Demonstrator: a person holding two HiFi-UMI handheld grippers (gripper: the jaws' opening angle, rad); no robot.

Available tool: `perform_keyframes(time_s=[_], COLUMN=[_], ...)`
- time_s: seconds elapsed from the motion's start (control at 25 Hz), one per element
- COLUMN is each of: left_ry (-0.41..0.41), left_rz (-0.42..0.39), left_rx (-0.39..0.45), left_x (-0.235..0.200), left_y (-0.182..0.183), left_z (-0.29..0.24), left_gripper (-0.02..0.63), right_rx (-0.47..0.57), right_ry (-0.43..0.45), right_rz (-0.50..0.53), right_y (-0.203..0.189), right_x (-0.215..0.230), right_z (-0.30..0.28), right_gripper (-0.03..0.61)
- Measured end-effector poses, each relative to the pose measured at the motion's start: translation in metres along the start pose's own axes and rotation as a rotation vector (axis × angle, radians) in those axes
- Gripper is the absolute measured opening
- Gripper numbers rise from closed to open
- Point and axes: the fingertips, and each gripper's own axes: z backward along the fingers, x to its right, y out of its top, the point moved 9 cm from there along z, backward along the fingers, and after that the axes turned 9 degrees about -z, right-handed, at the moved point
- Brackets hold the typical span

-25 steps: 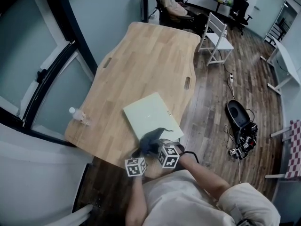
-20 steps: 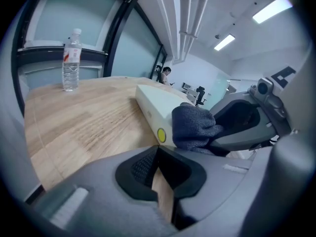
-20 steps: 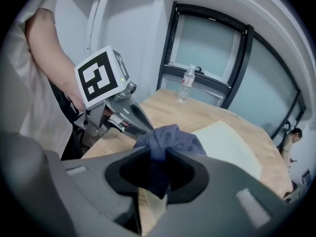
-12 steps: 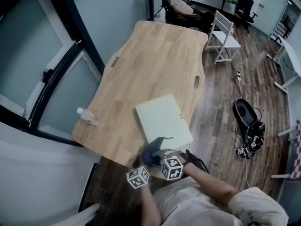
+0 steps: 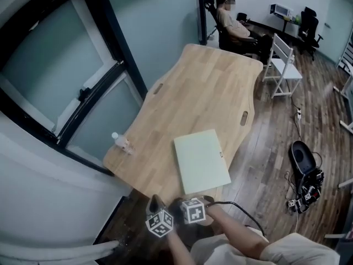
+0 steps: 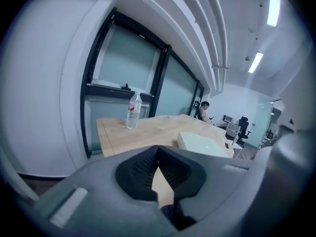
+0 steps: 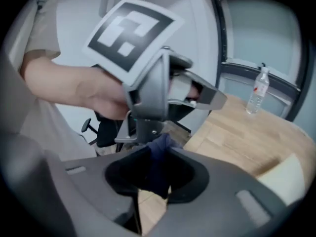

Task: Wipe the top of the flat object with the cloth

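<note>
The flat pale green object (image 5: 201, 160) lies on the wooden table (image 5: 204, 87) near its front edge; it also shows in the left gripper view (image 6: 202, 143). Both grippers hang off the table's near edge, close to my body. My right gripper (image 7: 157, 169) is shut on the dark blue cloth (image 7: 159, 157) and points at the left gripper's marker cube (image 7: 129, 31). My left gripper (image 6: 158, 154) is shut, fingertips touching, with nothing seen between them; a scrap of the cloth (image 6: 168, 212) shows below them. In the head view the left gripper (image 5: 155, 203) and right gripper (image 5: 177, 207) sit side by side.
A clear water bottle (image 5: 122, 142) stands at the table's left edge by the glass wall. A person (image 5: 229, 15) sits at the far end. A white chair (image 5: 284, 57) stands to the right, with cables and a dark item (image 5: 303, 153) on the wood floor.
Both grippers have drawn back off the table toward my body, taking the cloth off the flat object's near corner. The head view has swung, so the table sits further right.
</note>
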Motion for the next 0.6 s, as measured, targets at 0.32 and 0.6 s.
perform_keyframes(time_s=[0.32, 0.6], left_ry=[-0.029, -0.142], left_rz=[0.056, -0.150], left_rx=[0.151, 0.095], left_x=[0.117, 0.226], left_y=[0.024, -0.034], left_z=[0.072, 0.140], left_gripper=[0.008, 0.008], right_rx=[0.496, 0.549], right_ry=[-0.413, -0.693], right_rz=[-0.509, -0.600], right_y=[-0.122, -0.198], right_x=[-0.021, -0.070], right_z=[0.115, 0.215], right_gripper=[0.100, 0.100])
